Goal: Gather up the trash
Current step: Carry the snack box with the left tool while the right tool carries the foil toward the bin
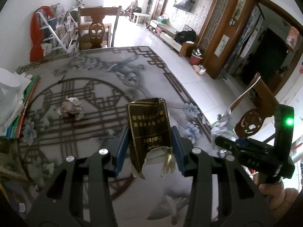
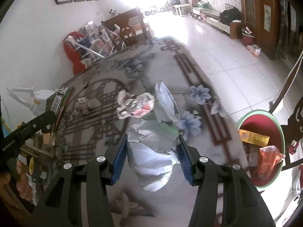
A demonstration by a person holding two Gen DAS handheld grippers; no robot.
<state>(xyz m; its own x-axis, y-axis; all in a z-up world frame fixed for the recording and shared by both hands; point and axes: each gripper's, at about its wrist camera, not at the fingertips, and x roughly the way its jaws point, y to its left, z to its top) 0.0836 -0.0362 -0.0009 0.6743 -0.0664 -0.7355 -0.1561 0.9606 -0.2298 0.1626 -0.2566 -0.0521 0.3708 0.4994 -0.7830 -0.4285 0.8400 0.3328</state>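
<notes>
My left gripper (image 1: 149,147) is shut on a torn dark cigarette box (image 1: 149,130) with gold lettering, held above the patterned table (image 1: 94,71). My right gripper (image 2: 152,151) is shut on a crumpled pale blue-white paper (image 2: 151,151), also above the table. A crumpled paper ball (image 1: 71,108) lies on the table left of the box; it also shows in the right wrist view (image 2: 82,104). Another crumpled printed paper (image 2: 132,105) lies just beyond the held paper. A red bin with a green rim (image 2: 263,138) stands off the table's right edge, holding wrappers.
Stacked books and white items (image 1: 15,102) sit at the table's left edge. A wooden chair (image 1: 97,30) stands at the far end, another chair (image 1: 251,117) at the right. The right gripper body (image 1: 265,147) shows in the left wrist view. Tiled floor (image 2: 227,53) lies to the right.
</notes>
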